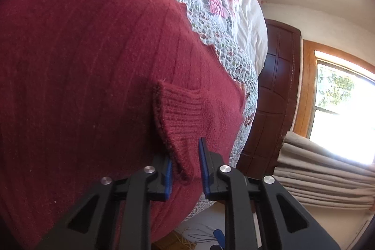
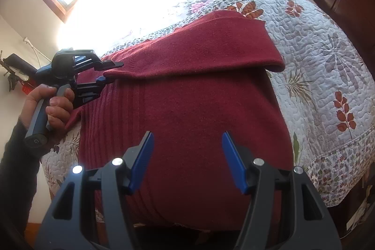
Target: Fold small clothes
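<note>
The dark red knitted sweater [image 2: 187,114] lies on the floral quilted bed [image 2: 323,67]. Left tongs [image 1: 185,168], narrow, straddle its ribbed cuff [image 1: 178,118]; right tongs [image 2: 187,158] gape wide, empty. The loosely gripped cuff could slip, undoing the sleeve fold.

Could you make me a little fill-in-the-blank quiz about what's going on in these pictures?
1. The sweater lying on the bed is dark ____.
2. The left tool has the ribbed ____ of a sleeve between its pads.
3. The right tool hovers over the sweater with its fingers ____ and holding nothing.
4. The quilt under the sweater is printed with leaves and ____.

Missing words: red; cuff; open; flowers
</note>
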{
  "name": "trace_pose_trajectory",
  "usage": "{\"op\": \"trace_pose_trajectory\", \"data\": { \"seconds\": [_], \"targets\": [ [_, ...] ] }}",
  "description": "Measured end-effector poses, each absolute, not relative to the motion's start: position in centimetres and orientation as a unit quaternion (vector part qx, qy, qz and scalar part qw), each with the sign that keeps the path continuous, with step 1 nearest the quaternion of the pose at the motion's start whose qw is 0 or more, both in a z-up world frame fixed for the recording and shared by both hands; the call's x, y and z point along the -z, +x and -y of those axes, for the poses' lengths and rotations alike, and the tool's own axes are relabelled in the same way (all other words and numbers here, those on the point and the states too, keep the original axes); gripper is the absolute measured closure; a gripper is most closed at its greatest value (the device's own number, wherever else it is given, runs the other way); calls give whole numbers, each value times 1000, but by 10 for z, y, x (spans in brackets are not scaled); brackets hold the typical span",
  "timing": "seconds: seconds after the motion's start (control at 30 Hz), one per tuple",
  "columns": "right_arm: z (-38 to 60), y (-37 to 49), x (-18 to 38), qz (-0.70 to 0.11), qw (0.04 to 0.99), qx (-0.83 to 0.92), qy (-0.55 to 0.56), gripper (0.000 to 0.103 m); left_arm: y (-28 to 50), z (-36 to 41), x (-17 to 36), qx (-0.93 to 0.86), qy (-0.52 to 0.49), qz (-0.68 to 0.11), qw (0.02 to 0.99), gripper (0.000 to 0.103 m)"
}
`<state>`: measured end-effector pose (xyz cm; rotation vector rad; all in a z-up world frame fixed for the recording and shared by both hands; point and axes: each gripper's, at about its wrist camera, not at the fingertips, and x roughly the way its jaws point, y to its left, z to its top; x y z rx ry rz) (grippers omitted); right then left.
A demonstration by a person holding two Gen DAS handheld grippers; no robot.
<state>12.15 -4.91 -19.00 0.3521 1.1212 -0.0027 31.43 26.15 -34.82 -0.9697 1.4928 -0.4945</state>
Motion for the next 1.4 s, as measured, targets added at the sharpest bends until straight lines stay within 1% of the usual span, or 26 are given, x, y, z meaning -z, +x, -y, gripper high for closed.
{"op": "trace_pose_trajectory", "data": {
  "seconds": [0.03, 0.17, 0.23, 0.43, 0.53, 0.63, 0.9, 1.0, 1.3, 1.33, 1.4],
  "targets": [
    [50, 120, 190, -528, 833, 3, 166, 42, 314, -260, 345, 213, -405, -643, 614, 93],
    [56, 115, 191, -529, 831, 13, 173, 42, 318, -256, 314, 233, -374, -615, 654, 95],
    [59, 113, 193, -530, 829, 18, 178, 42, 322, -256, 290, 250, -370, -597, 666, 95],
    [61, 109, 198, -534, 824, 18, 187, 42, 335, -273, 192, 304, -329, -515, 730, 95],
    [59, 108, 201, -536, 822, 16, 190, 42, 335, -294, 174, 303, -305, -498, 753, 95],
    [57, 109, 202, -539, 821, 13, 190, 42, 337, -313, 187, 285, -302, -506, 756, 95],
    [57, 107, 203, -543, 819, 15, 184, 42, 325, -359, 281, 228, -329, -555, 730, 95],
    [60, 107, 205, -546, 817, 18, 185, 42, 321, -366, 302, 218, -331, -565, 723, 95],
    [59, 110, 201, -544, 819, 15, 181, 42, 314, -377, 327, 192, -315, -583, 724, 94],
    [59, 110, 201, -543, 820, 15, 181, 42, 312, -376, 326, 187, -309, -583, 728, 92],
    [59, 111, 199, -541, 821, 15, 181, 42, 308, -378, 316, 159, -292, -575, 748, 83]
  ]
}}
